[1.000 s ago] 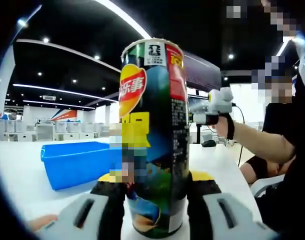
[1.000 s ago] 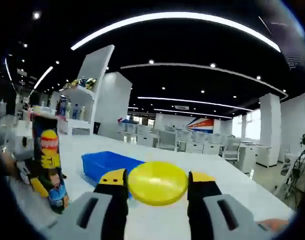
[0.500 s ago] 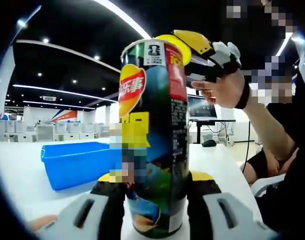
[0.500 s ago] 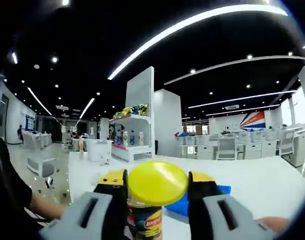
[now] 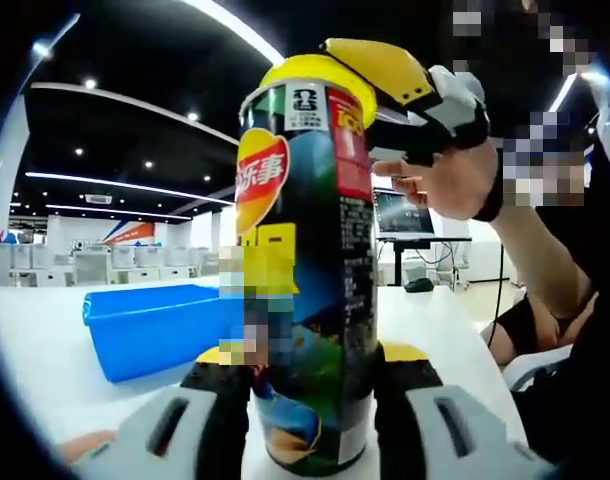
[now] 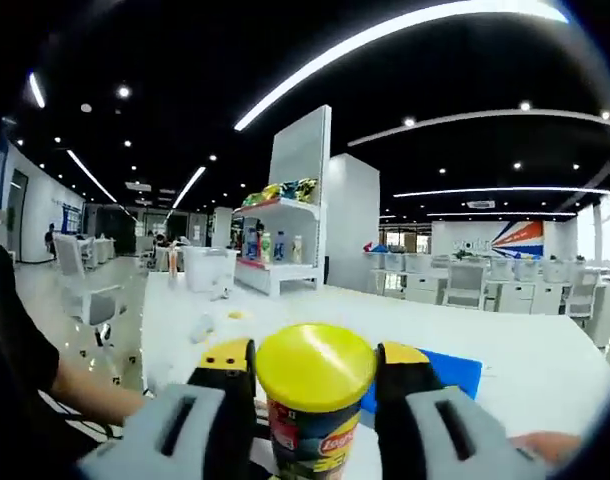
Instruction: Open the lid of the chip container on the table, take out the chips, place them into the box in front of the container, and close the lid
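Observation:
The tall chip container (image 5: pixel 307 270) stands upright on the white table, and my left gripper (image 5: pixel 307 385) is shut on its lower part. My right gripper (image 6: pixel 314 375) is shut on the yellow lid (image 6: pixel 314 366), which sits on the top of the container (image 6: pixel 310 445). In the left gripper view the right gripper (image 5: pixel 400 85), held in a person's hand, hangs over the can's top with the lid (image 5: pixel 315 72) on the rim. The blue box (image 5: pixel 155 325) lies on the table behind the can to its left; its corner (image 6: pixel 445 375) peeks out past the right jaw.
The white table (image 5: pixel 440 330) stretches back on both sides. A seated person's arm (image 5: pixel 545 280) reaches in from the right of the left gripper view. Shelves with goods (image 6: pixel 280 235) and rows of desks stand far behind.
The right gripper has come down with the yellow lid, from just above and beside the can's top onto its rim. The left gripper and the can have stayed still.

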{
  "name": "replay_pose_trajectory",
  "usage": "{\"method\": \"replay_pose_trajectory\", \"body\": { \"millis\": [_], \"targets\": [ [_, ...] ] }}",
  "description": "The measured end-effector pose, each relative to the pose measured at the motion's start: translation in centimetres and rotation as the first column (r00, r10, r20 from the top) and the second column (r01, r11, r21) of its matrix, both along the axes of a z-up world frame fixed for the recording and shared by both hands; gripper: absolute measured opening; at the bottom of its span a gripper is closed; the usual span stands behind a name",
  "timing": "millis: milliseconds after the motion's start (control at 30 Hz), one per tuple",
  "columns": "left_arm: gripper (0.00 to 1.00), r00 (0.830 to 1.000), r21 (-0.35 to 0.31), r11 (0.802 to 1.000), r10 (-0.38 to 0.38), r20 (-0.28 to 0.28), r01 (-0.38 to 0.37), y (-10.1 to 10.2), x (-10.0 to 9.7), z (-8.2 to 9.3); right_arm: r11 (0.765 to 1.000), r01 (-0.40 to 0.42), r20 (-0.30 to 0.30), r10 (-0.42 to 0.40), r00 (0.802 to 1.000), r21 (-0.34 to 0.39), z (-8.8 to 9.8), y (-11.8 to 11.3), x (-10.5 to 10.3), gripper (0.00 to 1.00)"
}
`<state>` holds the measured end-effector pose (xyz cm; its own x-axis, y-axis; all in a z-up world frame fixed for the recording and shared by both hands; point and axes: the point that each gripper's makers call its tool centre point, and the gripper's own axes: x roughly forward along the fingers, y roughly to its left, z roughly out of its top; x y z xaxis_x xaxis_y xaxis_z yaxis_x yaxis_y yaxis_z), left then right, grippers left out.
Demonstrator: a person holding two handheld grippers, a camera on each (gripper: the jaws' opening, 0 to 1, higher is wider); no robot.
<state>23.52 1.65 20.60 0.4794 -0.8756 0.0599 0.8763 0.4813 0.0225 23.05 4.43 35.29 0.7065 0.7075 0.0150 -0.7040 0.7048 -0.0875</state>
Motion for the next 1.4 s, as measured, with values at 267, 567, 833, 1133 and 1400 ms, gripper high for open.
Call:
{"method": "replay_pose_trajectory", "body": {
  "millis": [267, 567, 833, 1133, 1400],
  "targets": [
    [0.49, 1.000, 0.003, 1.000, 0.002, 0.005, -0.002, 0.0, 0.0, 0.0, 0.999, 0.003, -0.006, -0.004, 1.000, -0.032, -0.8, 0.3, 0.5, 0.45],
    [0.49, 1.000, 0.008, 1.000, 0.008, 0.013, -0.008, 0.0, 0.1, -0.1, 0.999, -0.015, -0.013, 0.015, 1.000, -0.031, -0.9, 0.3, 0.6, 0.45],
    [0.49, 1.000, 0.012, 1.000, 0.009, 0.019, -0.009, 0.1, 0.2, -0.1, 0.998, -0.047, -0.020, 0.048, 0.999, 0.046, -0.1, 0.1, 0.4, 0.50],
    [0.50, 1.000, 0.013, 1.000, 0.010, 0.021, -0.010, 0.1, 0.2, -0.1, 0.992, 0.037, 0.094, -0.049, 0.994, 0.122, 3.7, -1.9, 1.0, 0.14],
    [0.50, 1.000, 0.013, 1.000, 0.010, 0.022, -0.010, 0.1, 0.3, -0.1, 0.995, 0.034, 0.083, -0.042, 0.996, 0.089, 2.6, -0.5, 1.4, 0.08]
  ]
}}
